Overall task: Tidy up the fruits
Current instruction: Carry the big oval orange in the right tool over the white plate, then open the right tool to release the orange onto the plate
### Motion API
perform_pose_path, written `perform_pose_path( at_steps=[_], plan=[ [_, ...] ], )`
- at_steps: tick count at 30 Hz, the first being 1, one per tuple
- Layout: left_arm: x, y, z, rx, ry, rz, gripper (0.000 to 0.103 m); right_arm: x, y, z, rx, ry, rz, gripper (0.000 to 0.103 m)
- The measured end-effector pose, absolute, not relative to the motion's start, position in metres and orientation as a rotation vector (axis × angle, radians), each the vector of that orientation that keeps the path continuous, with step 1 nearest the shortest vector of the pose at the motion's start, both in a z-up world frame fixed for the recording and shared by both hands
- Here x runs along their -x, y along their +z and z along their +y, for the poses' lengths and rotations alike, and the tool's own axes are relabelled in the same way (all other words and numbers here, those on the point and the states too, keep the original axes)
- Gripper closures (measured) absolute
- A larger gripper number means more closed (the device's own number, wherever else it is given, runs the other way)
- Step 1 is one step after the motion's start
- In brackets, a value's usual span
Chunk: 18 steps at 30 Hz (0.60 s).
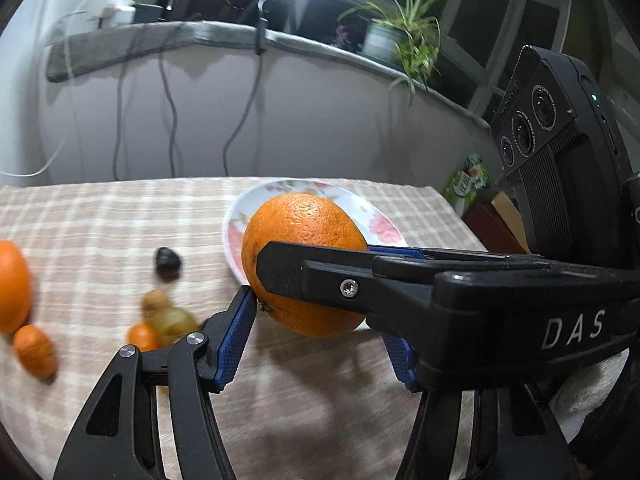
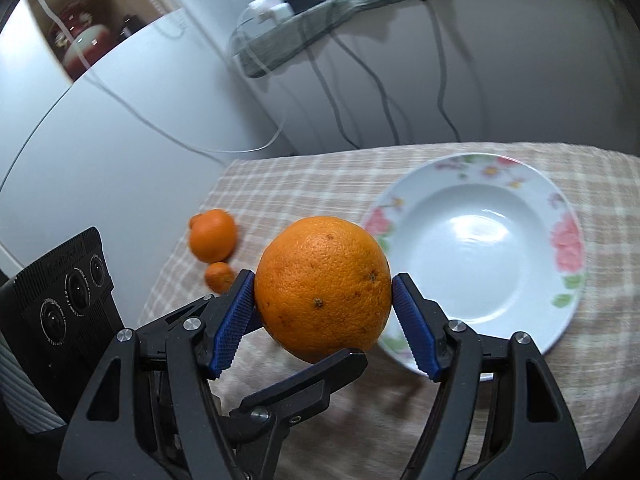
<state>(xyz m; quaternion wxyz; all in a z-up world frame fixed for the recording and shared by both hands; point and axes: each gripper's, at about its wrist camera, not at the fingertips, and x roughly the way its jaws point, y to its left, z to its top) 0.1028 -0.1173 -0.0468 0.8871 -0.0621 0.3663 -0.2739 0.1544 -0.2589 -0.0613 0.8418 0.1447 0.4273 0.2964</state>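
Where the views differ: only the left wrist view shows a dark fruit (image 1: 168, 264) and a brown fruit (image 1: 155, 302) left of the plate (image 2: 568, 240); only the right wrist view shows the plate's whole bare bowl.
Right gripper (image 2: 324, 282): partly closed, both blue pads pressed on the orange (image 2: 320, 288), held just left of the plate.
Left gripper (image 1: 316, 312): one pad (image 1: 236, 340) touches the orange; the other is half hidden, so its grip cannot be told.
Room: checked cloth (image 2: 300, 184) lies bare behind the plate; a second orange (image 2: 212, 236) and a mandarin (image 2: 219, 277) sit well left of the plate.
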Motion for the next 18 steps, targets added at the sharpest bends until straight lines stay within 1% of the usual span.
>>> perform_pose_path(
  at_steps=[9, 18],
  plan=[
    [-0.113, -0.059, -0.144, 0.103, -0.591, 0.811, 0.042, -0.165, -0.082, -0.290, -0.353, 0.579, 0.932, 0.031],
    [-0.118, -0.064, -0.155, 0.085, -0.600, 0.829, 0.042, -0.167, -0.091, -0.304, -0.370, 0.559, 0.946, 0.031]
  ],
)
